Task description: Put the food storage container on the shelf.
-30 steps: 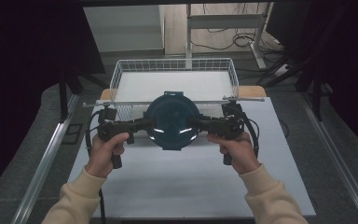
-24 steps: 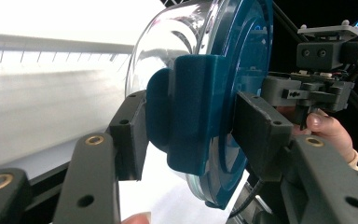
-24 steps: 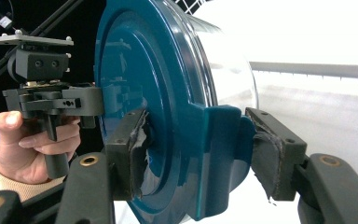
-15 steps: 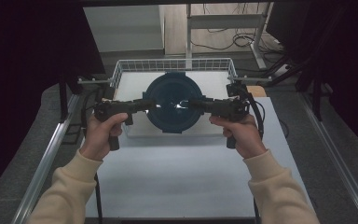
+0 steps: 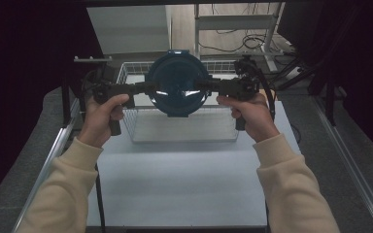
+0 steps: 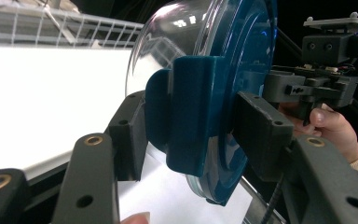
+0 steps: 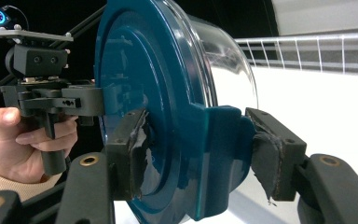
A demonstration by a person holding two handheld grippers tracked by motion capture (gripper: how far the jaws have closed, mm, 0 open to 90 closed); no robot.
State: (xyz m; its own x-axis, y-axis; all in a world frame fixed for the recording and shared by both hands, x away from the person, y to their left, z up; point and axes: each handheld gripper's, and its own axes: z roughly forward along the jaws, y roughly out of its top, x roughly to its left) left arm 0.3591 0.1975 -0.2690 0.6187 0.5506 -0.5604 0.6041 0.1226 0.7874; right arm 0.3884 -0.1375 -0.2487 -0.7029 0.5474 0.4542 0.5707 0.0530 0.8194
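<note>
While both claws carry the blue-lidded glass container between them, I judge I'm in the transport step, with the load held up on edge over the wire basket. The next move, as I read it, calls for lowering both hands together at the same pace, keeping the container from twisting, until it settles inside the basket beneath the claws.

My left claw is closed down on the blue clip tab at the lid's edge, one pad on the glass side and one on the lid face. My right claw pinches the opposite tab the same way, its worn pads pressed against blue plastic. Neither is fully closed; each is stopped by the tab's thickness. The clear glass bowl bulges away from the claws toward the white surface, which lies below and nearer me than the claws.
</note>
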